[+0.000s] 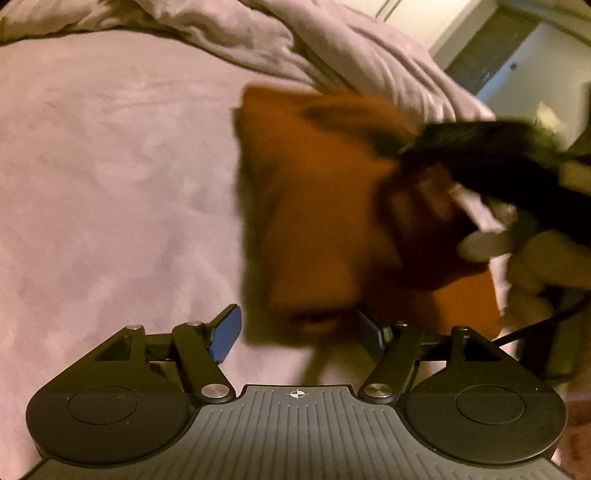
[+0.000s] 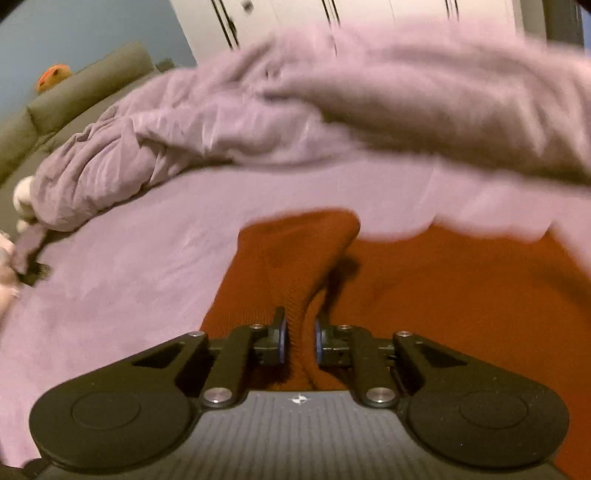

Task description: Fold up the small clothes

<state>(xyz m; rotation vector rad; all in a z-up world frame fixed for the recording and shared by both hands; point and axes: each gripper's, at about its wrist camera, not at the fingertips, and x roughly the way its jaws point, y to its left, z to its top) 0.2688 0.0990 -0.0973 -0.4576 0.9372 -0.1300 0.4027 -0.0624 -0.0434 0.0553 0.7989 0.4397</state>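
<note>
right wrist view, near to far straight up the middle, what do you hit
right tool shut on a pinched ridge of the rust-orange garment → the garment's far edge → lilac bedsheet → rumpled lilac duvet → white wardrobe doors

The right gripper (image 2: 298,341) has its jaws drawn close together on a raised fold of the rust-orange knit garment (image 2: 424,295), the blue pads (image 2: 282,341) pressing the cloth from both sides so that a ridge of it runs up and away between them. The rest of the garment lies spread on the lilac bedsheet (image 2: 122,280), mostly to the right of the gripper. Behind it a rumpled lilac duvet (image 2: 155,155) is heaped across the bed, its right part blurred, with a grey-green sofa (image 2: 85,88) at upper left.
</note>
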